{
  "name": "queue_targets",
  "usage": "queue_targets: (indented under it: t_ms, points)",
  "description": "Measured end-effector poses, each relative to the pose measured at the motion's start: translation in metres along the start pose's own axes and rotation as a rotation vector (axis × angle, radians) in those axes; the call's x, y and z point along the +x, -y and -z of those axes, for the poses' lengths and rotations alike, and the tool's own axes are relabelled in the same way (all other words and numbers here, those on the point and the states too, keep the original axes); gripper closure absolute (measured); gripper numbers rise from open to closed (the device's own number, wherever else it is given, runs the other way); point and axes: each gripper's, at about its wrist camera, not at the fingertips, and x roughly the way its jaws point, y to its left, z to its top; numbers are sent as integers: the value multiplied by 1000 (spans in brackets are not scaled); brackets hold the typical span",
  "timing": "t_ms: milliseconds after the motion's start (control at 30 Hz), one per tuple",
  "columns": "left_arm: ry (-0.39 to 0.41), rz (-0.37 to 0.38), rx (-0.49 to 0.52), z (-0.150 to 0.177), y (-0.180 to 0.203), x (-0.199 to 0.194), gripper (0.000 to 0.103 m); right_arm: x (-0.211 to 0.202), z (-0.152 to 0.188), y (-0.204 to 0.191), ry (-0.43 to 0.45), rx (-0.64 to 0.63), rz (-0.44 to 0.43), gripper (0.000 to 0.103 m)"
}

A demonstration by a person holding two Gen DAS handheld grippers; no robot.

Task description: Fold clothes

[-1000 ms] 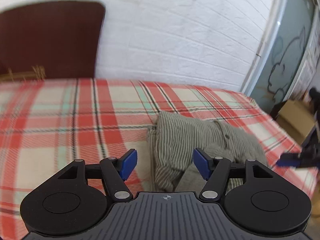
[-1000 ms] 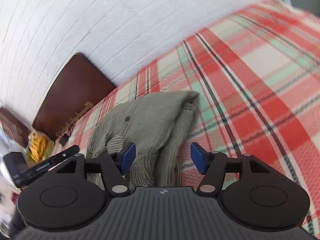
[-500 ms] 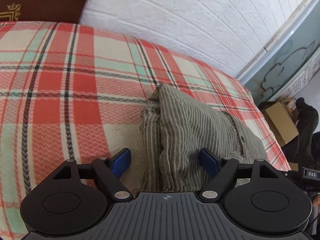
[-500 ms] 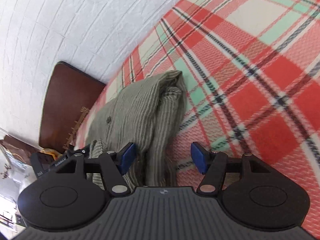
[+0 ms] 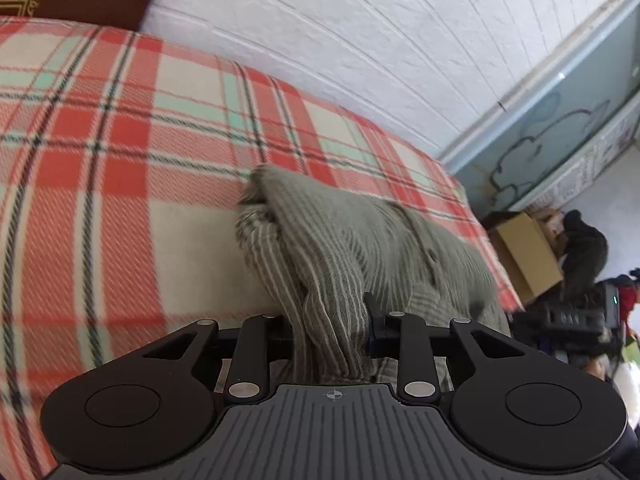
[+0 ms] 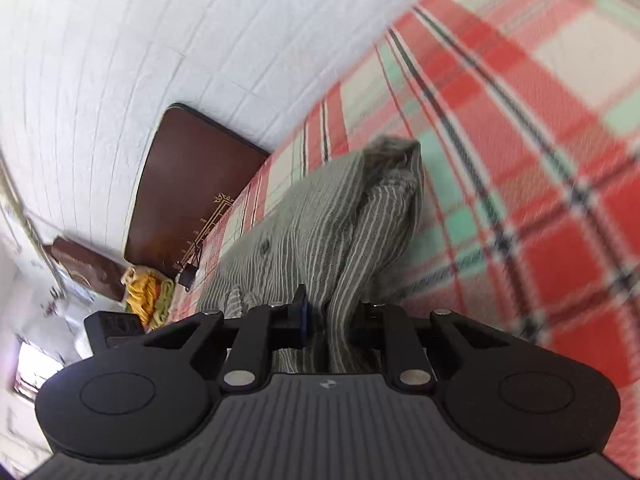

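Left tool [image 5: 329, 336] — black linkage arms, silver screws, ribbed grey body, blue pads.

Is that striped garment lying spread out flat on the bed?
No, the striped garment sits bunched in thick folds on the plaid blanket.

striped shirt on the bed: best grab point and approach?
Grip the striped shirt at its bunched near edge, one corner per gripper, coming in low from the near side. The layers stand up there as thick ridges. The left gripper and right gripper are closing on them.

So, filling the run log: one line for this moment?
left gripper: closing on striped shirt | right gripper: closing on shirt | on plaid blanket
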Motion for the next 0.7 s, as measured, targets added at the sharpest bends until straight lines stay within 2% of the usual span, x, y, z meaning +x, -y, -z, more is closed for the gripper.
queue_targets:
  t_ms: [67,133,200,233,267,433,467,567,633,700]
  points:
    - [-17,13,17,16,12,2,73,-12,-10,1,3,-36,14,84]
    - [-22,1,-3,27,11,4,59,-15,-13,13,-33,-17,65,74]
    - [-18,-15,-31,35,8,4,56,-12,-8,25,-63,-5,153,58]
    - [-16,-24,-45,39,7,4,55,-15,-5,28,-59,-12,157,57]
    - [0,-38,-42,40,8,0,45,-21,-2,27,-39,-21,152,57]
    - [175,-122,103,21,37,-47,46,-61,-1,-15,201,-224,187,58]
    - [201,-119,128,17,44,-51,46,-60,-3,-24,212,-267,165,58]
    - [226,-66,170,3,62,-41,45,-40,-11,-44,195,-359,116,58]
    - [200,-75,211,1,70,-17,45,-14,-18,-49,143,-399,127,59]
    - [164,-127,252,3,71,8,45,7,-25,-45,101,-433,171,59]
